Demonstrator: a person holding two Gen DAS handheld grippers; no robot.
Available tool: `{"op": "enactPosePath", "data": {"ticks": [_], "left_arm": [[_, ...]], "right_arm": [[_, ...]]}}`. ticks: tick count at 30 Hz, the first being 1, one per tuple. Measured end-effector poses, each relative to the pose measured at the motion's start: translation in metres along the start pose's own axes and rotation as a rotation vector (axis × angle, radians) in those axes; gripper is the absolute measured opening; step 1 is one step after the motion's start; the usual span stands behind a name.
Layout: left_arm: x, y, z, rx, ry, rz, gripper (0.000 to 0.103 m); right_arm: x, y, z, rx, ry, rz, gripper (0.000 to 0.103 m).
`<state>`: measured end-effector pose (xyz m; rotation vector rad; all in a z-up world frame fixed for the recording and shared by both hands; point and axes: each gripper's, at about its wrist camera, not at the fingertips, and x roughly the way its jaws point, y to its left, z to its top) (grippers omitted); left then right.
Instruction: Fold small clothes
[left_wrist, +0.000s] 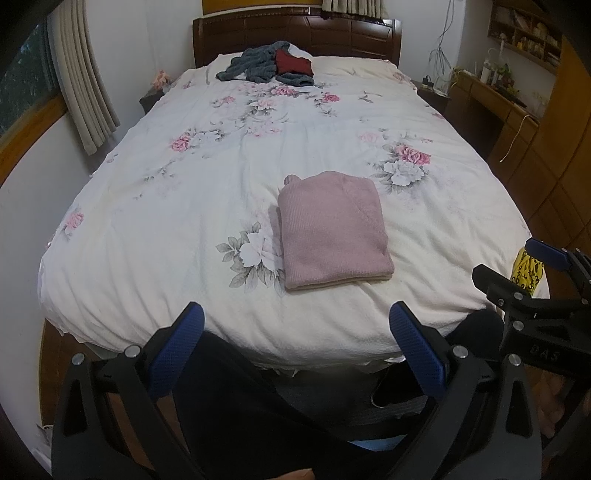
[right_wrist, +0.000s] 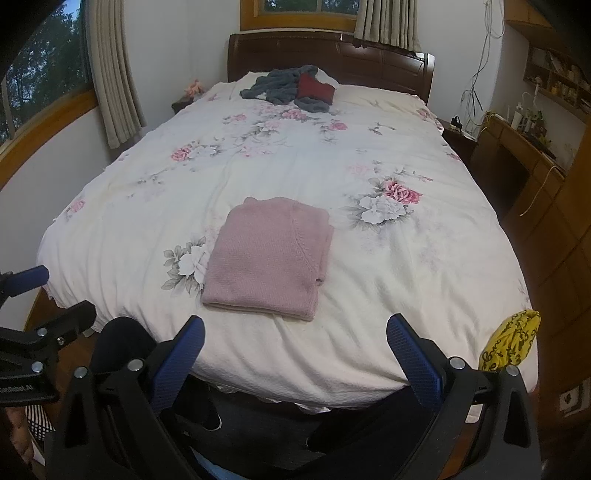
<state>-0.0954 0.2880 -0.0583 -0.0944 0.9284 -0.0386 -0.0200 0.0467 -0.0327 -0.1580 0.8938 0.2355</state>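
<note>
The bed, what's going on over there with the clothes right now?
A person stands at the foot of the bed with a gripper in each hand. The left gripper and right gripper both have their jaws spread wide and hold nothing. A pink sweater lies neatly folded near the foot end. A grey garment and a dark red one sit in a loose heap by the headboard, not folded.

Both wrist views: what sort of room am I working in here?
A home bedroom, by the look of it. A large bed with a floral quilt and a dark wooden headboard fills both views, curtains hang at the windows, and a folded pink sweater lies on the quilt.
</note>
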Motion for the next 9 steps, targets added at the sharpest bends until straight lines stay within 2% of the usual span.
{"op": "enactPosePath", "data": {"ticks": [9], "left_arm": [[-0.0009,-0.0002,0.0001,0.003,-0.003,-0.001,0.100]], "right_arm": [[-0.0022,0.0003,-0.0001,0.009,0.003,0.001,0.099]]}}
